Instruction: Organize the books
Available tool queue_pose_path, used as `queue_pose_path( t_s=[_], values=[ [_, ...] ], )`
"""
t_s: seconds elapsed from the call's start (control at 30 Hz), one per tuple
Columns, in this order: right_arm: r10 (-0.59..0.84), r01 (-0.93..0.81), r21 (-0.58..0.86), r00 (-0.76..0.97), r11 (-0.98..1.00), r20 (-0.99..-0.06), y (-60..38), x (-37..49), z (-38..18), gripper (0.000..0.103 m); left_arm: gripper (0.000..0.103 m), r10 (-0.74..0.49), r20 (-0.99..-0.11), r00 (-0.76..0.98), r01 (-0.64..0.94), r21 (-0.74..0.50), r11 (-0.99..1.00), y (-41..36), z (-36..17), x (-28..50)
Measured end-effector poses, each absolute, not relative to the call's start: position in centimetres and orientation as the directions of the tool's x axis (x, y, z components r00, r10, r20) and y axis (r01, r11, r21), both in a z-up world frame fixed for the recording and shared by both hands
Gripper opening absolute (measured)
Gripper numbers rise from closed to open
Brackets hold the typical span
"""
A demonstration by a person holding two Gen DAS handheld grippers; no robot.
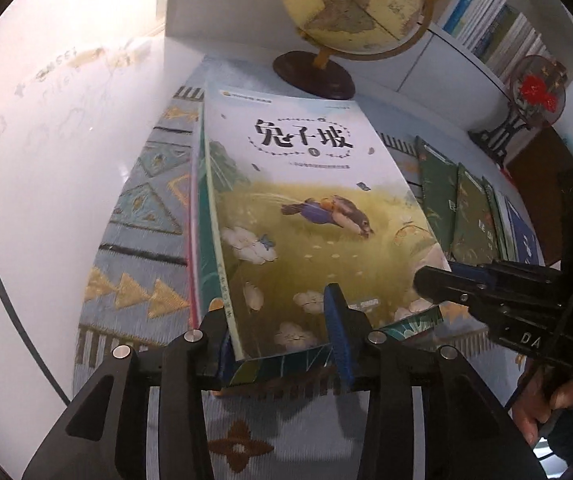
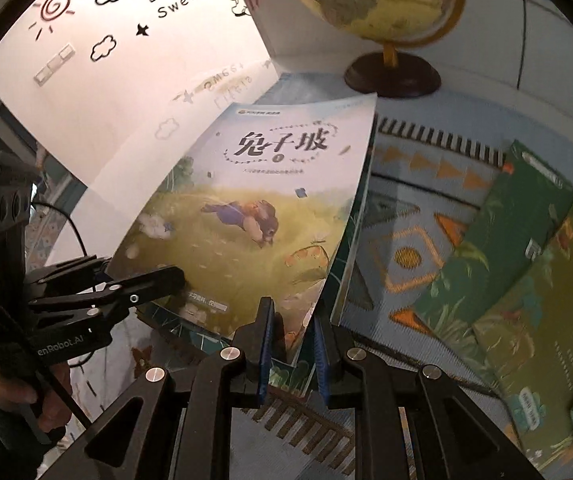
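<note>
Between both grippers' fingers, the book (image 1: 306,208) stretches lengthwise away; right gripper (image 2: 292,344) clamps its corner, left gripper (image 1: 282,340) loosened.

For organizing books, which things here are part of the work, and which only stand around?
Part of the job:
- meadow-cover book
- green books spread on the mat
- left gripper
- right gripper

Only standing around:
- globe
- patterned mat
- red-flower ornament

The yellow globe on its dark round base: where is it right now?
The yellow globe stands at the far end of the patterned cloth, just beyond the rabbit picture book, in front of the white bookshelf.
</note>
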State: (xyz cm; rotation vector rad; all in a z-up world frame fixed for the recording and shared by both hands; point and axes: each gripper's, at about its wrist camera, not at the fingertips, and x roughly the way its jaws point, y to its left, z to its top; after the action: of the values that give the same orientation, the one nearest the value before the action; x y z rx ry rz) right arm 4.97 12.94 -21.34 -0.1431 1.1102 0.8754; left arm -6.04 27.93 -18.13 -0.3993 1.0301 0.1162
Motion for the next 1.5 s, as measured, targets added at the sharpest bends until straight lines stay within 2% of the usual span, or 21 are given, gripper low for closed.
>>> queue_pose_path(
  t_s=[0.3, 0.43, 0.5, 0.57, 0.67, 0.8, 0.83, 0.87, 0.9, 0.93, 0.97, 1.0, 1.13, 1.37, 1.5],
  values=[
    [0.549, -0.702, 0.322, 0.117, 0.635, -0.828, 12.1, 4.9, -21.6, 0.019, 0.037, -0.024, -0.876, 0.481, -0.346, -0.215, 0.913, 27.2, -18.0, -8.4],
    [0.526, -0.707, 0.304, 0.113, 0.639, -0.843, 12.3, 4.6, -21.5, 0.019, 0.037, -0.066, -0.873, 0.483, -0.326, -0.249, 0.912, 28.0, -18.1, -8.3],
    [0.494, -0.695, 0.295, 0.1, 0.656, -0.863, 12.6, 4.8, -21.6, 0.025, 0.037, -0.063, -0.879, 0.472, -0.305, -0.23, 0.924, 28.3, -17.9, -8.6],
    [0.443, -0.695, 0.266, 0.085, 0.668, -0.892, 12.9, 5.2, -21.9, 0.025, 0.037, -0.057, -0.875, 0.48, -0.304, -0.227, 0.925, 29.5, -17.8, -9.4],
    [0.393, -0.674, 0.196, 0.151, 0.712, -0.907, 11.8, 4.3, -21.0, 0.025, 0.037, -0.095, -0.861, 0.5, -0.296, -0.273, 0.915, 31.9, -18.0, -10.3],
    [0.31, -0.545, 0.178, 0.159, 0.819, -0.937, 10.9, 3.9, -20.9, 0.025, 0.037, -0.122, -0.83, 0.544, -0.231, -0.288, 0.929, 34.6, -17.2, -9.3],
    [0.285, -0.513, 0.166, 0.162, 0.842, -0.945, 10.9, 3.7, -20.9, 0.025, 0.038, -0.139, -0.813, 0.565, -0.215, -0.307, 0.927, 35.4, -16.8, -8.9],
    [0.257, -0.483, 0.147, 0.169, 0.863, -0.952, 11.0, 3.6, -20.8, 0.025, 0.046, -0.144, -0.801, 0.581, -0.205, -0.315, 0.927, 35.8, -16.5, -8.6],
    [0.22, -0.446, 0.121, 0.177, 0.887, -0.959, 11.2, 3.5, -20.8, 0.025, 0.056, -0.104, -0.794, 0.598, -0.209, -0.281, 0.937, 36.2, -15.9, -8.2],
    [0.188, -0.42, 0.099, 0.179, 0.902, -0.966, 11.4, 3.5, -20.9, 0.025, 0.063, -0.056, -0.791, 0.609, -0.209, -0.228, 0.951, 36.0, -15.4, -8.0],
    [0.155, -0.399, 0.074, 0.176, 0.914, -0.972, 11.6, 3.6, -21.0, 0.025, 0.076, -0.017, -0.778, 0.628, -0.195, -0.178, 0.965, 35.8, -14.8, -7.8],
    [0.119, -0.384, 0.046, 0.168, 0.922, -0.979, 11.9, 3.7, -21.1, 0.026, 0.083, -0.003, -0.765, 0.644, -0.181, -0.156, 0.971, 35.7, -14.5, -7.6],
    [0.037, -0.317, -0.013, 0.151, 0.948, -0.988, 11.8, 4.1, -21.5, 0.026, 0.083, -0.012, -0.738, 0.675, -0.103, -0.11, 0.989, 34.4, -13.5, -7.0],
    [0.005, -0.114, -0.012, 0.149, 0.993, -0.989, 7.5, 5.3, -20.5, 0.026, 0.083, -0.1, -0.721, 0.686, -0.01, -0.146, 0.989, 31.7, -12.7, -6.3],
    [-0.01, 0.049, -0.003, 0.151, 0.999, -0.989, 2.3, 5.7, -20.2, 0.031, 0.083, -0.111, -0.709, 0.697, 0.038, -0.118, 0.992, 29.3, -11.8, -5.9]
  ],
)
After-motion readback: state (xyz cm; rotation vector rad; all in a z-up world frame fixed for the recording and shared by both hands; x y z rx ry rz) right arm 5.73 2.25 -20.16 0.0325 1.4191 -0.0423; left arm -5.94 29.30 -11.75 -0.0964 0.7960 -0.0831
